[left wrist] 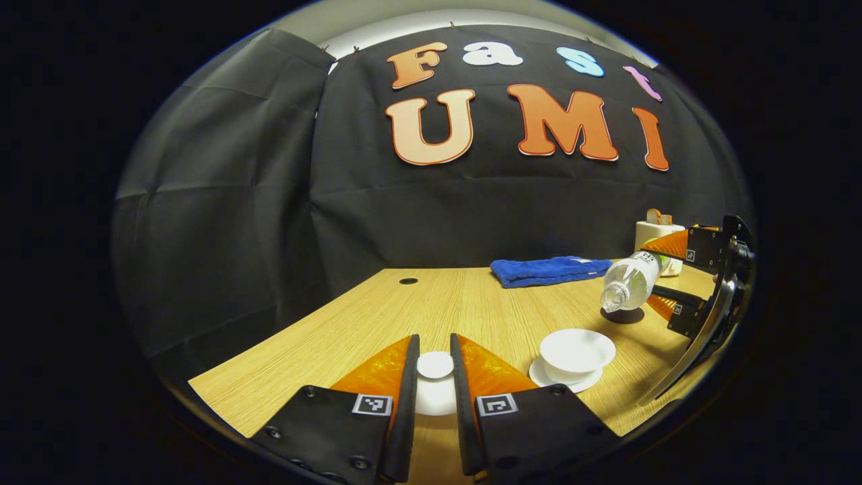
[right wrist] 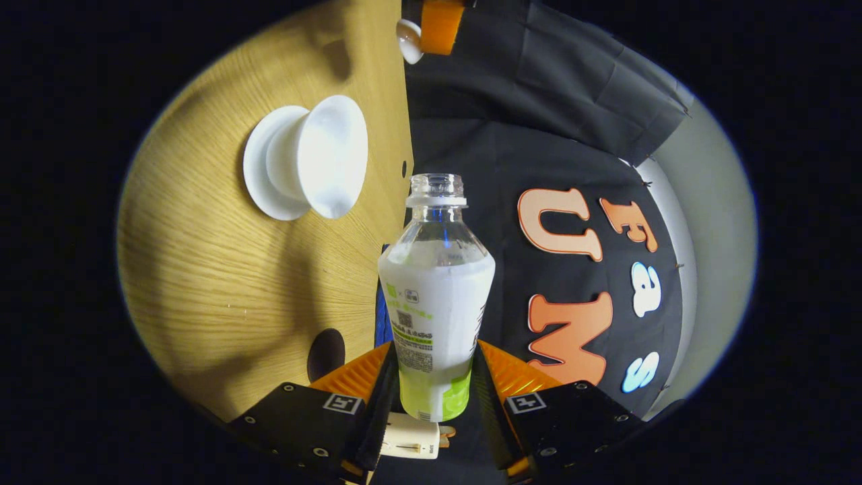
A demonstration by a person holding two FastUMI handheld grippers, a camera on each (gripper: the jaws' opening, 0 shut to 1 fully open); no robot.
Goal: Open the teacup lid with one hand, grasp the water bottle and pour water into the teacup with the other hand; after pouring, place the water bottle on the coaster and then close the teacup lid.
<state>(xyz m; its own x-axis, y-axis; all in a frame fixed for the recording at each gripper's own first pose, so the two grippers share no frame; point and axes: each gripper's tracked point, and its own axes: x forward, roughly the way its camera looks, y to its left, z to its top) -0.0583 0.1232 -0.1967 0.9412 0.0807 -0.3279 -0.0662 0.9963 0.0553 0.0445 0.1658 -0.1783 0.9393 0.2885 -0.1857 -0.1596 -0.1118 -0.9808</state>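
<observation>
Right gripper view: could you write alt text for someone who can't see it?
The right tool grips an uncapped water bottle tipped sideways, its mouth not yet over the open white teacup on its saucer on the wooden table.

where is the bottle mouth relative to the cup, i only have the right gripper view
Observer: In the left gripper view the water bottle is tipped with its mouth down toward the teacup. The mouth is not over the cup yet; it hangs above the dark coaster beyond it.
Operator: is the lid out of the way
Observer: Yes. The left tool is shut on the lid, gripping its knob, off to the side of the cup.
Operator: anything behind the cup
Observer: A folded blue towel lies farther back on the table, apart from the cup.
</observation>
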